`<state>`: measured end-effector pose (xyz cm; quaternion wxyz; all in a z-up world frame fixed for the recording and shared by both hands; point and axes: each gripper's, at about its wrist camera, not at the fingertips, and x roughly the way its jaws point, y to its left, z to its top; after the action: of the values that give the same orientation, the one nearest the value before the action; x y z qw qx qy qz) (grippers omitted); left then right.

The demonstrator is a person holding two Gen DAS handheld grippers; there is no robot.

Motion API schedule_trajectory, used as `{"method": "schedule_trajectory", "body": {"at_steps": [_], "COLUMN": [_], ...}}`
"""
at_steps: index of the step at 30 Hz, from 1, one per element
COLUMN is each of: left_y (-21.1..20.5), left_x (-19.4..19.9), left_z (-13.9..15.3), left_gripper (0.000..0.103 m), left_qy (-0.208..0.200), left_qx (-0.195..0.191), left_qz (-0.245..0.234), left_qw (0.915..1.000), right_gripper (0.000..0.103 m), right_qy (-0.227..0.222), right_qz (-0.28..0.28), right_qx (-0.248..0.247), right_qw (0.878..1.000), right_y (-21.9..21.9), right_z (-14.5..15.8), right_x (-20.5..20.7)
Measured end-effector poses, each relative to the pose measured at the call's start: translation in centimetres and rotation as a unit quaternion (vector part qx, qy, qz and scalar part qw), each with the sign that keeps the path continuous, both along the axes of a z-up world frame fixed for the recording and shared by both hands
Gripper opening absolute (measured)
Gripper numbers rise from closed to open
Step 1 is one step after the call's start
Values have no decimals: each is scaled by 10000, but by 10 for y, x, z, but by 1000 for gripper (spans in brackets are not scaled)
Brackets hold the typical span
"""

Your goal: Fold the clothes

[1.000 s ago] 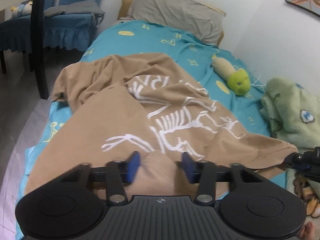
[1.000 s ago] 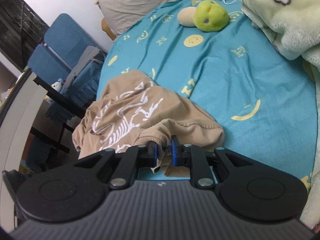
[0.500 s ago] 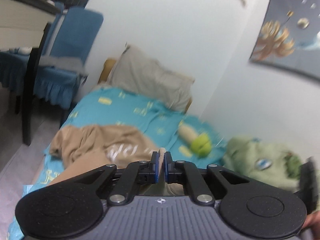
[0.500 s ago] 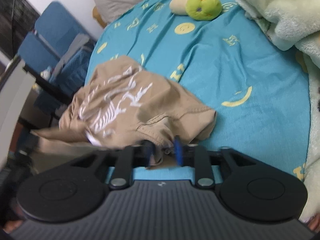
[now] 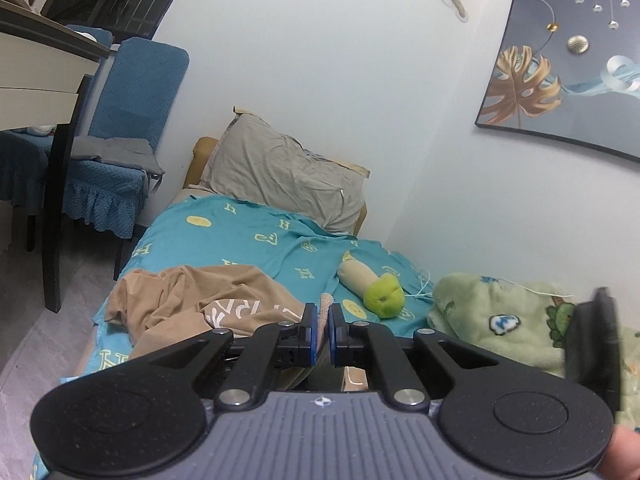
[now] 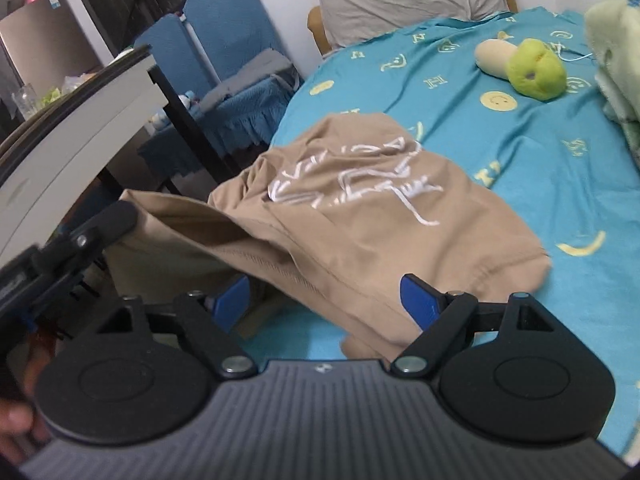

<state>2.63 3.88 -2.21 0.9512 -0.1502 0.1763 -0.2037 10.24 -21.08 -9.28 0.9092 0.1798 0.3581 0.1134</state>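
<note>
A tan T-shirt (image 5: 192, 300) with a white print lies crumpled on the teal bedsheet (image 5: 248, 240). My left gripper (image 5: 323, 334) is shut on an edge of the shirt, and a strip of tan cloth pokes up between its blue pads. In the right wrist view the tan T-shirt (image 6: 360, 216) is lifted at its near left edge, where the left gripper (image 6: 100, 224) holds it. My right gripper (image 6: 326, 300) stands open, its blue pads wide apart with the shirt's hem draped between them.
A grey pillow (image 5: 280, 172) leans at the head of the bed. A green and cream plush toy (image 5: 372, 288) lies on the sheet. A pale green blanket (image 5: 500, 320) is piled on the right. Blue chairs (image 5: 120, 140) and a table stand to the left.
My left gripper has shut on the shirt's edge and lifted it. My right gripper has let go of the hem and opened wide.
</note>
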Motion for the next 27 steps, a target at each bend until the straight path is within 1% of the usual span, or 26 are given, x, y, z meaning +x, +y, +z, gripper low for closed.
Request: {"method": "schedule_trajectory", "body": {"at_steps": [4, 5, 6, 7, 9, 10, 12, 13, 15, 18, 19, 21, 24, 26, 27], "left_y": [-2, -2, -3, -3, 0, 2, 7, 10, 16, 22, 23, 26, 30, 33, 36], "left_x": [2, 3, 4, 5, 6, 7, 5, 4, 2, -1, -2, -4, -8, -11, -13], "left_z": [-3, -4, -5, -4, -5, -5, -3, -1, 2, 5, 7, 9, 12, 14, 16], "left_gripper": [6, 6, 6, 6, 6, 5, 5, 5, 5, 5, 5, 5, 5, 5, 5], "left_qy": [-8, -11, -20, -31, -58, -77, -152, -189, -258, -335, -353, -387, -439, -506, -587], "left_qx": [41, 31, 28, 26, -33, -71, -175, -249, -399, -550, -579, -637, -724, -812, -900], "left_qz": [-34, -41, -36, -11, 89, 150, 297, 362, 470, 578, 598, 638, 699, 745, 775], "left_qw": [10000, 10000, 10000, 10000, 9999, 9998, 9993, 9989, 9978, 9963, 9959, 9952, 9940, 9926, 9912], "right_gripper": [84, 85, 86, 84, 84, 84, 84, 84, 84, 84, 84, 84, 84, 84, 84], "right_qy": [21, 50, 110, 192, 451, 513, 503, 496, 510, 672, 730, 795, 815, 637, 421], "right_qz": [-341, -330, -159, 7, 248, 152, -244, -494, -963, -1715, -1948, -2328, -2639, -2700, -2696], "right_qx": [357, 430, 480, 489, 238, -75, -660, -838, -1016, -1251, -1286, -1181, -1063, -1146, -1263], "right_qw": [9988, 9985, 9987, 9986, 9984, 9985, 9963, 9940, 9888, 9749, 9696, 9620, 9552, 9539, 9537], "right_y": [-4, -4, 0, 3, 14, 18, 19, 15, 3, -18, -24, -39, -52, -50, -46], "right_z": [-13, -17, -23, -29, -40, -42, -43, -42, -38, -35, -35, -33, -30, -24, -18], "right_x": [26, 33, 40, 47, 57, 57, 53, 50, 44, 33, 27, 17, 5, -2, -6]}}
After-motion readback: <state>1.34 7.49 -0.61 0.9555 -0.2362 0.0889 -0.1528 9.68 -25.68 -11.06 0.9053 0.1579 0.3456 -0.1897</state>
